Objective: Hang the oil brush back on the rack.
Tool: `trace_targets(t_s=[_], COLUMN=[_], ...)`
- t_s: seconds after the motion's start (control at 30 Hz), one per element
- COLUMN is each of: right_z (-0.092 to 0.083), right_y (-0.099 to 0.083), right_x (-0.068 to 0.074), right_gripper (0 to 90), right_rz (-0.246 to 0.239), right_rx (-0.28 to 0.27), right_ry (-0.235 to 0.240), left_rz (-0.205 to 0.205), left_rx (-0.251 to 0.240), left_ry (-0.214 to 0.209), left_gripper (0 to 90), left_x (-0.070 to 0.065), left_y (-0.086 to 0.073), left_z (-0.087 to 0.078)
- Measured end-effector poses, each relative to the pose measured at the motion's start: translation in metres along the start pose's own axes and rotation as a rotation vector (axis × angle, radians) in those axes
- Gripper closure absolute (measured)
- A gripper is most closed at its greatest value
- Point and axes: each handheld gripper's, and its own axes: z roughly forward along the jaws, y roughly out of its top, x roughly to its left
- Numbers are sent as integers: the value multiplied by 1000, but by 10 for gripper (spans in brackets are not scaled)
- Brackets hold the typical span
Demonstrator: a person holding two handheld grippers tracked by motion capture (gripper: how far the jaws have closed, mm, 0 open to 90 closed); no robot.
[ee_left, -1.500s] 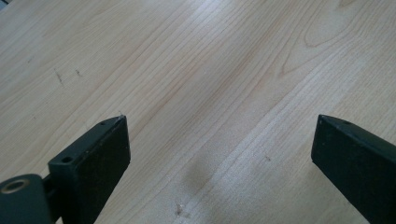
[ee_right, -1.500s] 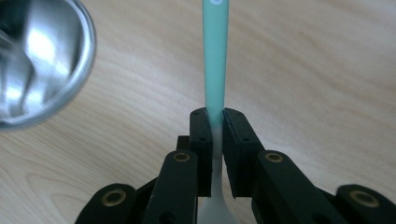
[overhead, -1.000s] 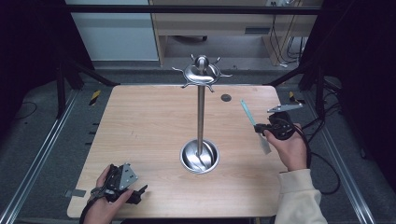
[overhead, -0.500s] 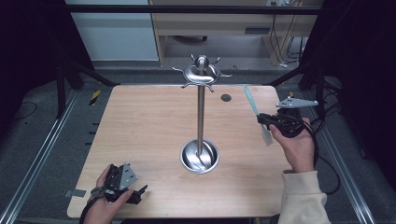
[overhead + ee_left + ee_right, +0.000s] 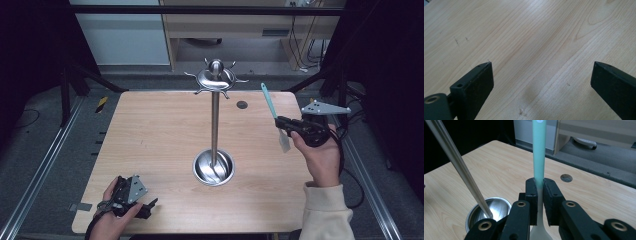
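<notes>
My right gripper (image 5: pixel 281 122) is shut on a utensil with a teal handle (image 5: pixel 268 100) and a pale, translucent blade end (image 5: pixel 284 141). It holds it above the right side of the wooden table (image 5: pixel 150 130), handle pointing up and away. In the right gripper view the black jaws clamp the utensil's neck (image 5: pixel 538 185), the teal handle (image 5: pixel 539 147) rising upright. A metal hanging stand (image 5: pixel 215 120) with a hooked top (image 5: pixel 215 76) and round dish base (image 5: pixel 213 167) rises at the table's middle. My left gripper (image 5: pixel 145 207) rests at the table's front left, jaws wide apart over bare wood (image 5: pixel 536 50).
A small dark round hole (image 5: pixel 242 104) marks the table behind the stand. The stand's pole (image 5: pixel 456 165) slants across the left of the right gripper view, its dish base (image 5: pixel 489 211) below. Metal rails (image 5: pixel 45 165) flank the table; a cabinet (image 5: pixel 225 25) stands beyond.
My right gripper has risen with the utensil and moved slightly away from me, the handle tipping more upright. The left gripper has stayed still.
</notes>
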Motion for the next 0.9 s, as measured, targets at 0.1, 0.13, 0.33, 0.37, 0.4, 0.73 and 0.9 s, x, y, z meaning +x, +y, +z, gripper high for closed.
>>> trace_targets(t_s=[0.1,0.13,0.33,0.37,0.4,0.73,0.9], right_z=[-2,-2,-7,-10,-10,-33,-41], right_y=[1,1,3,4,4,18,22], right_x=[1,2,4,6,6,23,30], right_gripper=[828,828,828,828,828,828,828], right_rz=[0,-1,3,8,8,-33,-50], right_rx=[-14,-18,-47,-67,-67,-141,-164], right_ry=[6,7,18,30,30,54,79], left_rz=[0,2,1,0,0,3,3], left_rx=[1,3,0,0,0,2,2], left_ry=[0,-1,3,1,1,1,0], left_gripper=[41,41,41,41,41,41,40], left_x=[0,0,0,0,0,-1,-1], left_y=[0,0,0,0,0,1,1], left_z=[0,0,0,0,0,0,0])
